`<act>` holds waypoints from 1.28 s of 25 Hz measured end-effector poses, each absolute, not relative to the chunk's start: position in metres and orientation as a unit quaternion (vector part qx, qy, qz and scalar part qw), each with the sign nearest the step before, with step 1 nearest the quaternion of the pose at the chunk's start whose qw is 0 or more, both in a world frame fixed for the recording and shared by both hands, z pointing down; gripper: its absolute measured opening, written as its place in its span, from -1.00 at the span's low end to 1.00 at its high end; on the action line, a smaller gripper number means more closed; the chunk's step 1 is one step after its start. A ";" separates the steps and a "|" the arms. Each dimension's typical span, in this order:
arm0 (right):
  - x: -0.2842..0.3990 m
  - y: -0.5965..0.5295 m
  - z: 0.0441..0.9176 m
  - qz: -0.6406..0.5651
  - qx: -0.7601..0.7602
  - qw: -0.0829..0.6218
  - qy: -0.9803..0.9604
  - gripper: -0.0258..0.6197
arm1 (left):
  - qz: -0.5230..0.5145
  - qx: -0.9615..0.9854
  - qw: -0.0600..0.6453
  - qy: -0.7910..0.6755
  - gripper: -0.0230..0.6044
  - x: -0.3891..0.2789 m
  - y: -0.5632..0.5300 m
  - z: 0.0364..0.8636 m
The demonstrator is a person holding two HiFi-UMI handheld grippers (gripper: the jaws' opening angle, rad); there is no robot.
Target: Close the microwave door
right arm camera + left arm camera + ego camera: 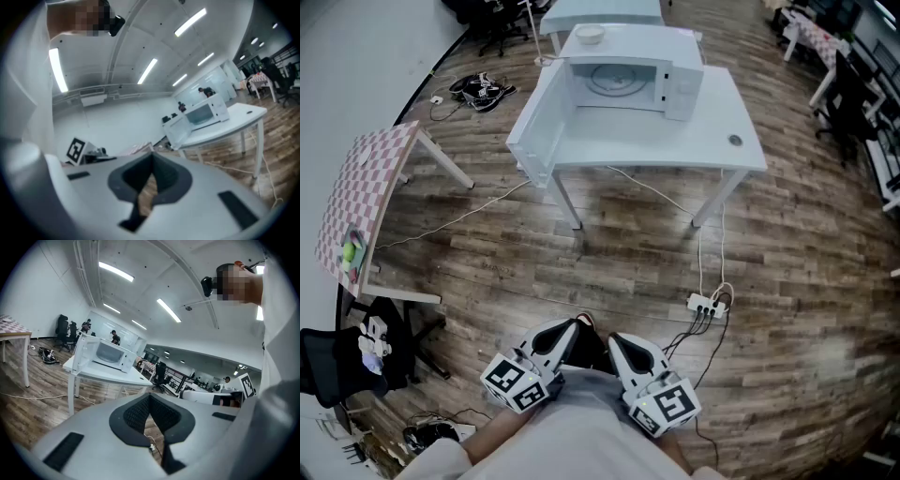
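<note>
Closest in, the left gripper (567,333) and the right gripper (619,345) sit side by side against the person's light shirt (581,431), tips pointing out over the wooden floor (487,262). In the left gripper view the left gripper (150,397) has its jaws together, tips meeting, with nothing held between them; only floor shows through the small gap lower down. The right gripper view shows the same for the right gripper (152,157): jaws together and empty.

Just beyond the grippers, to the right, a white power strip (708,303) lies on the floor with dark cables running back towards the person and a pale cord rising towards the white table (717,141). At the left stands a table with a pink-checked top (361,192), and a black office chair (323,361) is below it at the frame's edge.

Well away from both grippers, the microwave (670,70) stands at the back of the white table. The microwave door (544,117) is wide open, swung out to the left so that it reaches past the table's left edge, and the glass turntable (614,80) shows inside. A small pale bowl (589,35) rests on top of the microwave. Farther left on the floor lies a tangle of dark cables (483,89)
</note>
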State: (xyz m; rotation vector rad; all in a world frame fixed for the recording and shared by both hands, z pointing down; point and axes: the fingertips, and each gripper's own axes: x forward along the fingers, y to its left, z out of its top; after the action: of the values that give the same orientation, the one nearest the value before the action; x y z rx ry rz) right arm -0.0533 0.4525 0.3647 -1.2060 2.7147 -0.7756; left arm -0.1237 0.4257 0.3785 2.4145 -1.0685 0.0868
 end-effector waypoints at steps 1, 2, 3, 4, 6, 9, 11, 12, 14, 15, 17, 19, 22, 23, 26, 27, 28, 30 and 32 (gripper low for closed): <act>-0.052 0.453 0.364 -0.249 -0.391 0.036 0.885 -0.85 | 0.033 0.883 0.247 -0.397 -0.89 -0.125 0.426 0.379; -0.051 0.453 0.362 -0.246 -0.389 0.035 0.887 -0.85 | 0.034 0.881 0.248 -0.401 -0.89 -0.126 0.426 0.380; -0.051 0.454 0.360 -0.242 -0.387 0.035 0.889 -0.85 | 0.035 0.879 0.248 -0.405 -0.89 -0.126 0.427 0.381; -0.052 0.456 0.358 -0.236 -0.384 0.033 0.892 -0.85 | 0.036 0.878 0.248 -0.408 -0.89 -0.127 0.429 0.382; -0.054 0.460 0.355 -0.223 -0.381 0.029 0.897 -0.85 | 0.032 0.875 0.249 -0.413 -0.89 -0.129 0.431 0.381; -0.056 0.465 0.356 -0.219 -0.380 0.027 0.898 -0.85 | 0.015 0.869 0.257 -0.422 -0.89 -0.136 0.432 0.379; -0.057 0.468 0.358 -0.223 -0.379 0.026 0.897 -0.85 | 0.010 0.868 0.259 -0.423 -0.89 -0.139 0.434 0.380; -0.059 0.468 0.358 -0.222 -0.378 0.025 0.898 -0.85 | 0.008 0.869 0.258 -0.422 -0.89 -0.140 0.434 0.381; -0.063 0.467 0.357 -0.215 -0.375 0.018 0.902 -0.85 | 0.002 0.870 0.256 -0.421 -0.89 -0.141 0.434 0.380; -0.065 0.468 0.357 -0.211 -0.372 0.013 0.904 -0.85 | -0.002 0.870 0.255 -0.422 -0.89 -0.143 0.433 0.379; -0.069 0.469 0.358 -0.204 -0.369 0.005 0.907 -0.85 | -0.010 0.868 0.256 -0.424 -0.89 -0.146 0.432 0.378; -0.070 0.466 0.358 -0.198 -0.370 0.002 0.908 -0.85 | -0.017 0.867 0.257 -0.427 -0.89 -0.149 0.429 0.377; -0.068 0.456 0.356 -0.191 -0.373 -0.004 0.908 -0.85 | -0.026 0.863 0.260 -0.432 -0.89 -0.153 0.421 0.376; -0.069 0.453 0.356 -0.189 -0.374 -0.006 0.908 -0.85 | -0.029 0.862 0.262 -0.433 -0.89 -0.155 0.418 0.374; -0.071 0.444 0.353 -0.186 -0.372 -0.011 0.909 -0.85 | -0.037 0.862 0.260 -0.435 -0.89 -0.157 0.409 0.367; -0.071 0.440 0.353 -0.189 -0.372 -0.010 0.909 -0.85 | -0.039 0.862 0.256 -0.435 -0.89 -0.158 0.405 0.365; -0.072 0.435 0.352 -0.193 -0.371 -0.008 0.908 -0.85 | -0.040 0.862 0.253 -0.437 -0.89 -0.159 0.401 0.363; -0.073 0.426 0.351 -0.197 -0.370 -0.007 0.908 -0.85 | -0.042 0.861 0.250 -0.440 -0.89 -0.161 0.393 0.361; -0.075 0.417 0.352 -0.197 -0.369 -0.010 0.908 -0.85 | -0.044 0.859 0.252 -0.443 -0.89 -0.164 0.385 0.362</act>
State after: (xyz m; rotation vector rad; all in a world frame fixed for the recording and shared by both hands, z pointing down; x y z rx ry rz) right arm -0.0745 0.4172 0.3524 -1.1665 2.8712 -0.6216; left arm -0.1639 0.3846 0.3618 2.3374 -1.2065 -0.1188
